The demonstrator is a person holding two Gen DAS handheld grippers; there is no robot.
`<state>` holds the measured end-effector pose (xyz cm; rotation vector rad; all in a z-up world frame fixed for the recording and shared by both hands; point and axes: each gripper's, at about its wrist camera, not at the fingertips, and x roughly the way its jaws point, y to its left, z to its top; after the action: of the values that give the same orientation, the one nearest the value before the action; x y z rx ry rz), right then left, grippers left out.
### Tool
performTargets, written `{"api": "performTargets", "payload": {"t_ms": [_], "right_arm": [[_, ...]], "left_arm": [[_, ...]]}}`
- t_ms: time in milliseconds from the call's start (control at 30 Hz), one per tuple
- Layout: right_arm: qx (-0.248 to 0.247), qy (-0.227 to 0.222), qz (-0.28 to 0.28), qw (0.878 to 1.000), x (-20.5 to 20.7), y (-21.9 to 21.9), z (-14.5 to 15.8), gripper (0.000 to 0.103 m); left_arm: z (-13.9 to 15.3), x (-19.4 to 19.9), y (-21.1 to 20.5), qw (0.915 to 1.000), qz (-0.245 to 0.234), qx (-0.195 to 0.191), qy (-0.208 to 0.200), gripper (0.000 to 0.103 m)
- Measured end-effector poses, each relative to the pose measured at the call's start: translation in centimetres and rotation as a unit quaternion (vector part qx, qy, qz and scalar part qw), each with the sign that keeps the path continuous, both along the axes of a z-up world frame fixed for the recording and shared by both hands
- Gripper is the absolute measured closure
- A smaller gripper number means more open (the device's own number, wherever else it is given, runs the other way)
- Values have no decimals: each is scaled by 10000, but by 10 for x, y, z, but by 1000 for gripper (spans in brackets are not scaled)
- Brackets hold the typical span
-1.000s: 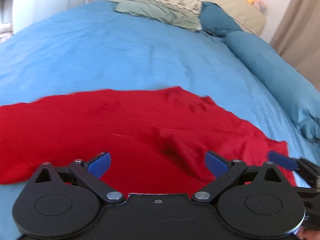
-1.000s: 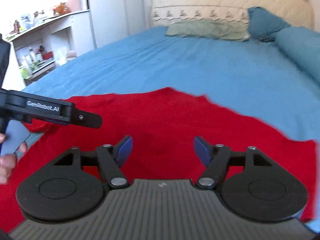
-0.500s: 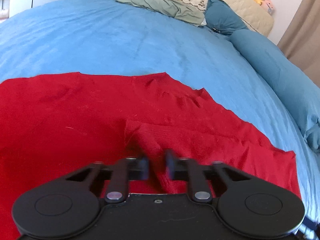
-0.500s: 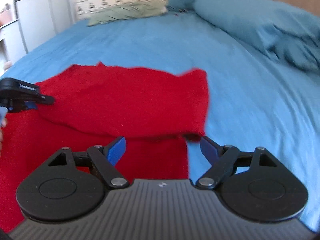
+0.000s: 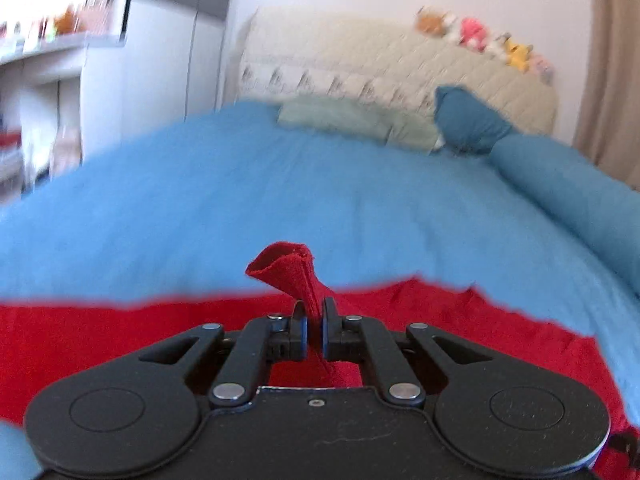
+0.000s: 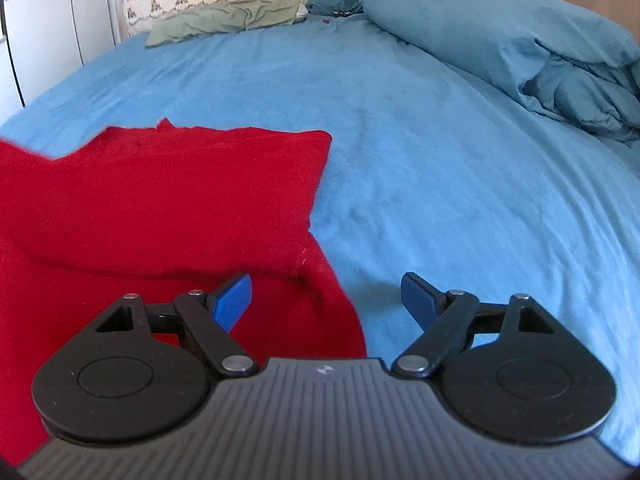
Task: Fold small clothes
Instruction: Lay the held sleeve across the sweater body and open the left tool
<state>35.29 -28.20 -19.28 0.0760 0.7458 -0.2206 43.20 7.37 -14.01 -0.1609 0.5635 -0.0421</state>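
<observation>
A red knit garment [image 5: 120,340] lies spread on the blue bed cover [image 5: 240,200]. My left gripper [image 5: 314,308] is shut on a pinched fold of it, and a red tip of cloth [image 5: 282,264] sticks up past the pads, lifted off the bed. In the right wrist view the garment [image 6: 160,200] shows a layer folded over itself. My right gripper [image 6: 326,300] stands open, low over the garment's right edge. Its left pad [image 6: 234,302] is above red cloth, its right pad [image 6: 416,300] above bare cover [image 6: 440,160]. Nothing is pressed between them.
A rolled teal duvet [image 6: 520,48] lies along the bed's right side. A green pillow [image 5: 352,120] and a teal pillow [image 5: 468,120] rest against the cream headboard [image 5: 360,64], which has plush toys [image 5: 480,36] on top. White cabinets and shelves [image 5: 60,92] stand left of the bed.
My left jaws closed on a fold of the red garment and raised it, the view tilting up. My right gripper moved down to the garment's right edge; the left gripper left its view.
</observation>
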Motion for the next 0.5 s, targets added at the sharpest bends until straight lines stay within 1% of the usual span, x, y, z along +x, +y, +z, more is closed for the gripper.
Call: {"api": "performTargets", "payload": {"t_ms": [67, 133, 200, 267, 400, 433, 500], "right_arm": [[-54, -3, 37, 10000, 9, 1, -3, 5], [-160, -31, 46, 9999, 16, 1, -4, 5], [-248, -26, -93, 9996, 16, -5, -5, 5], [-285, 22, -251, 9993, 10, -14, -5, 5], [-212, 60, -277, 9994, -10, -35, -8, 3], [-230, 80, -283, 9993, -15, -39, -8, 3], [-197, 138, -163, 9996, -21, -44, -6, 3]], "left_arm": [[-15, 0, 9, 9998, 98, -77, 164, 97], [-23, -2, 12, 9994, 155, -196, 239, 97], [-27, -7, 16, 9988, 190, -332, 299, 96], [-26, -11, 18, 9985, 206, -389, 318, 95], [-28, -20, 28, 9986, 208, -255, 422, 92], [-28, -24, 31, 9984, 253, -199, 469, 87], [-31, -32, 40, 9977, 362, -47, 568, 86]]}}
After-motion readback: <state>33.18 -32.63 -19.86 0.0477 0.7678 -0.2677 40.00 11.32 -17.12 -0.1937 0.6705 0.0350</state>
